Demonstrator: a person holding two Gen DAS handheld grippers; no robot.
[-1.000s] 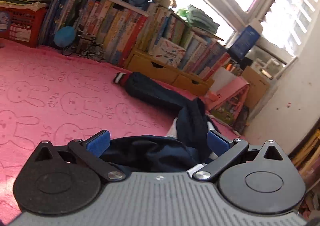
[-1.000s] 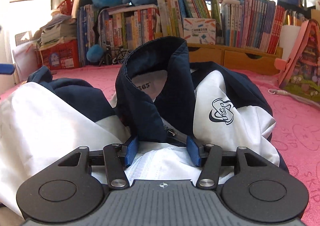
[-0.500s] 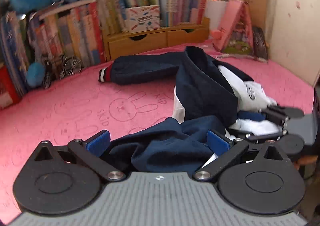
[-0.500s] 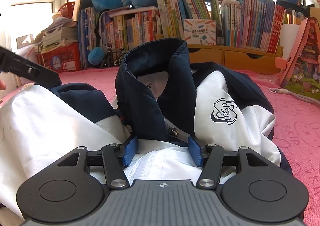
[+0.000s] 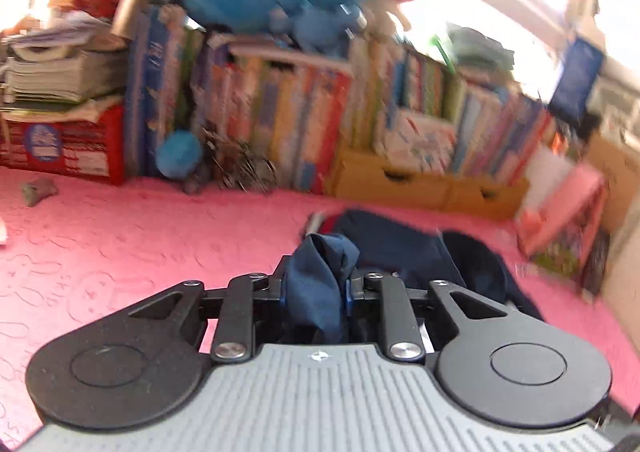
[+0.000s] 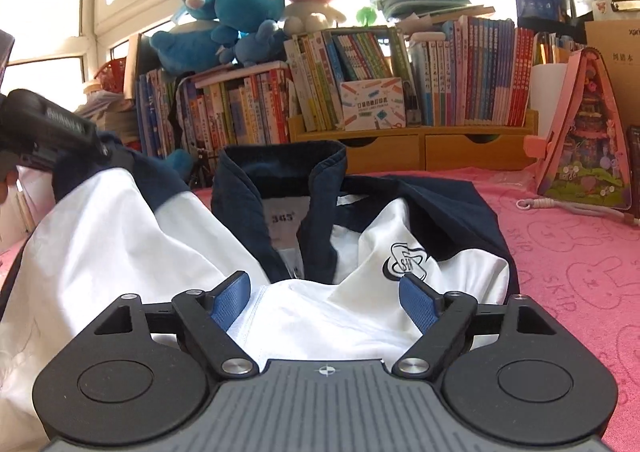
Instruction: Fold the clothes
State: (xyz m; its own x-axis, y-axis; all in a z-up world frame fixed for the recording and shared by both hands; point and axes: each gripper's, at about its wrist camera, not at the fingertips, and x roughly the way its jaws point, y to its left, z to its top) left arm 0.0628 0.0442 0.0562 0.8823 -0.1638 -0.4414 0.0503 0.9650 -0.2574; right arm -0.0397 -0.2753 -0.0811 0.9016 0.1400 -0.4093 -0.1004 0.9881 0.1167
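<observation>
A navy and white jacket (image 6: 168,236) lies crumpled on the pink bunny mat (image 6: 580,260), its collar (image 6: 280,172) standing up. My right gripper (image 6: 324,300) sits low over the white front; its jaws are opening, and white cloth lies between the blue pads (image 6: 230,300) without being pressed. My left gripper (image 5: 316,288) is closing on a bunch of the jacket's navy cloth (image 5: 320,264), which sticks up between its pads. In the right wrist view the left gripper (image 6: 48,132) shows at the left edge, lifting that navy part. A navy sleeve (image 5: 384,240) lies beyond.
Bookshelves (image 6: 360,84) with wooden drawers (image 6: 440,148) and plush toys (image 6: 240,20) line the far edge of the mat. A red basket (image 5: 64,148) stands at the back left, a pink toy house (image 6: 588,132) and a white cord (image 6: 568,208) at the right.
The left jaws have gone from wide apart to shut on navy cloth, and that gripper has risen and swung left. The right jaws have spread apart off the cloth at the zip.
</observation>
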